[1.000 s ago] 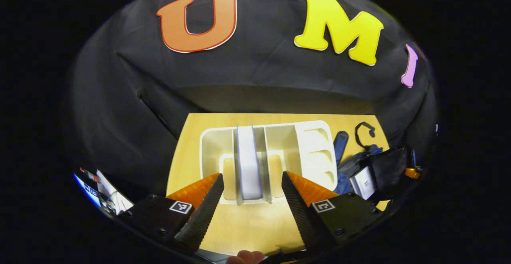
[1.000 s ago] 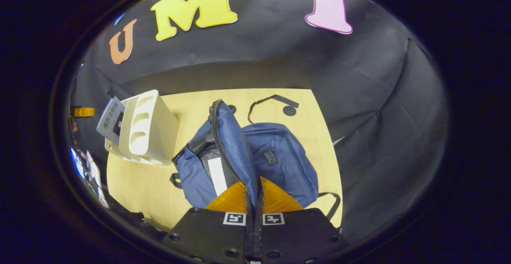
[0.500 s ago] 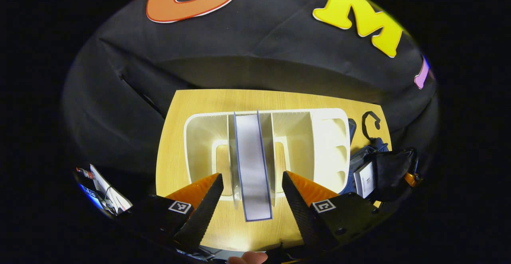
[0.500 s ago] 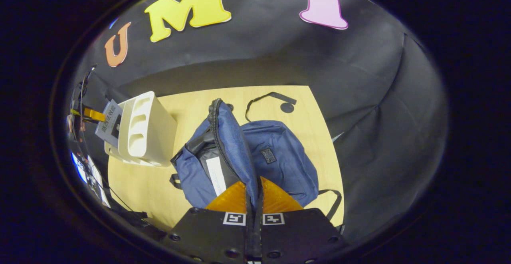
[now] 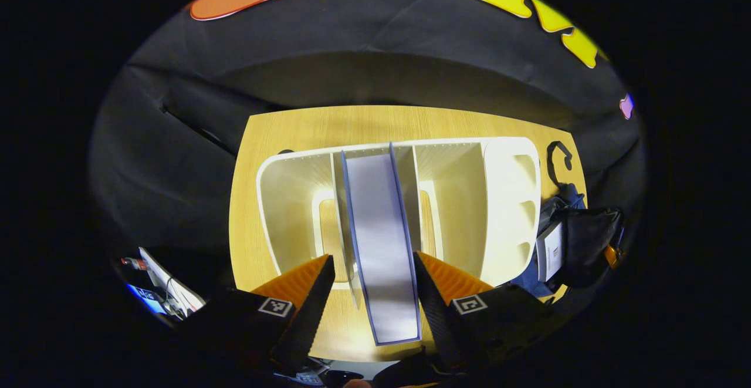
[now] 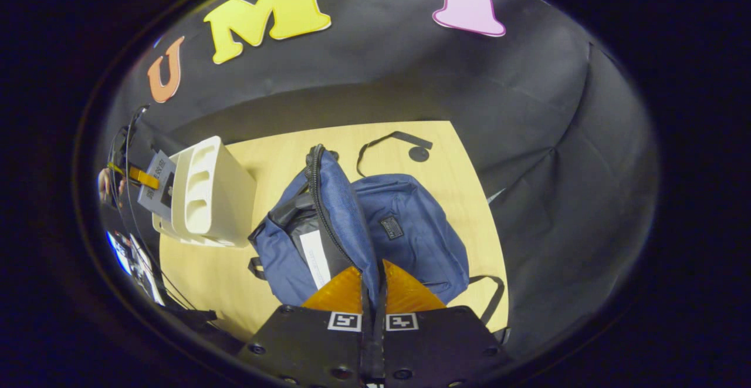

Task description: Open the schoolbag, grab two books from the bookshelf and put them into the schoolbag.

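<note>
At the bookshelf point(image 5: 510, 200), the left gripper point(image 5: 369, 294) has closed in — jaws wide astride the book point(image 5: 381, 247); right gripper point(image 6: 372, 294) keeps the schoolbag point(image 6: 410, 235) flap pinched open.

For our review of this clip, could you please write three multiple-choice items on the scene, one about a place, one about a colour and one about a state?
1. Where does the book stand?
A. in the rack's middle slot
B. flat on the table
C. on the bag

2. What colour is the bag?
A. red
B. dark blue
C. green

3. How is the right gripper?
A. wide open over the table
B. closed on the rack
C. closed on the bag's flap

Answers: 1 A, the book stands on edge between the dividers of the white rack, with the left gripper open on either side of it. 2 B, its cloth is dark blue. 3 C, both fingers pinch the raised zip edge of the flap.
</note>
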`<state>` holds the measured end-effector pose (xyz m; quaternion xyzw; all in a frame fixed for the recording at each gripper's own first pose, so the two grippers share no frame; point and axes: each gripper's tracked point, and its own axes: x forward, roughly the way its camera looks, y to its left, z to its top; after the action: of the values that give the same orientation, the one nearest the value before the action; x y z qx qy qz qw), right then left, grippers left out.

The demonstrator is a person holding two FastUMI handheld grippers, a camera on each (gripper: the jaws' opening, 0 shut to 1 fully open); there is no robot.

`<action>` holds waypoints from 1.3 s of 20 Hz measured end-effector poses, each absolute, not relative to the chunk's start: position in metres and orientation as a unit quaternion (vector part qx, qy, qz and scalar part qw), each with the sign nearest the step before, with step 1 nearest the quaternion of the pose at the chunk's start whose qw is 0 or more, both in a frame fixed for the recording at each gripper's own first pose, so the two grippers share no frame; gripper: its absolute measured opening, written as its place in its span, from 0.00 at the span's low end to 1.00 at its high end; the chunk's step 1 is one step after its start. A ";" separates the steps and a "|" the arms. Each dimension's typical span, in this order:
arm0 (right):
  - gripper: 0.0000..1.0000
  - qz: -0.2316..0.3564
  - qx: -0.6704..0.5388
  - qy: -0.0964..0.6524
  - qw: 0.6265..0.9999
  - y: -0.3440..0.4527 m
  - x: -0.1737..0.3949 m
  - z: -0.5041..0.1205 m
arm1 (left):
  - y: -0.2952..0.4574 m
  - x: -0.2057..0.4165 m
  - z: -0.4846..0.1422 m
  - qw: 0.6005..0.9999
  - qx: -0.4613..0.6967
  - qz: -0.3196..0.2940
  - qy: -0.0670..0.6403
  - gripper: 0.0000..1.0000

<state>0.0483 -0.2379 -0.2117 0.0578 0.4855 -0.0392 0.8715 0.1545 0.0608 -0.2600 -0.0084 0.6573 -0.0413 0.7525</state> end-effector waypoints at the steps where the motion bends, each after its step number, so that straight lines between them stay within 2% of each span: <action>1: 0.01 -0.039 0.058 0.485 0.871 -0.238 0.048 -0.212 | 0.061 0.153 -0.262 0.750 -0.005 -0.040 0.661 0.77; 3: 0.01 -0.037 0.060 0.484 0.872 -0.238 0.048 -0.213 | 0.059 0.151 -0.264 0.741 -0.001 -0.036 0.670 0.65; 4: 0.01 -0.036 0.062 0.484 0.872 -0.238 0.047 -0.213 | 0.058 0.150 -0.267 0.737 -0.002 -0.033 0.675 0.66; 7: 0.01 -0.034 0.067 0.482 0.873 -0.238 0.045 -0.213 | 0.055 0.146 -0.267 0.721 -0.002 -0.032 0.692 0.45; 8: 0.01 -0.033 0.068 0.481 0.874 -0.239 0.045 -0.213 | 0.054 0.143 -0.269 0.721 -0.005 -0.028 0.693 0.47; 9: 0.01 -0.031 0.069 0.480 0.874 -0.239 0.045 -0.213 | 0.054 0.143 -0.266 0.719 -0.009 -0.025 0.694 0.43; 13: 0.01 -0.023 0.070 0.478 0.875 -0.238 0.044 -0.214 | 0.062 0.132 -0.248 0.727 -0.013 -0.013 0.686 0.40; 14: 0.01 -0.021 0.070 0.477 0.876 -0.234 0.044 -0.211 | 0.066 0.129 -0.239 0.732 -0.014 -0.015 0.681 0.43; 15: 0.01 -0.019 0.071 0.476 0.877 -0.234 0.044 -0.211 | 0.071 0.123 -0.230 0.737 -0.014 -0.018 0.676 0.40; 25: 0.00 0.006 0.068 0.471 0.880 -0.228 0.041 -0.212 | 0.066 0.064 -0.133 0.772 -0.096 -0.029 0.628 0.39; 26: 0.01 0.008 0.069 0.471 0.880 -0.227 0.040 -0.212 | 0.063 0.058 -0.124 0.774 -0.114 -0.031 0.622 0.36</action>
<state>0.0398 -0.2269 -0.2120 0.0694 0.4707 0.0077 0.8795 0.0580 0.0632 -0.1237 -0.1142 0.6219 -0.0305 0.7742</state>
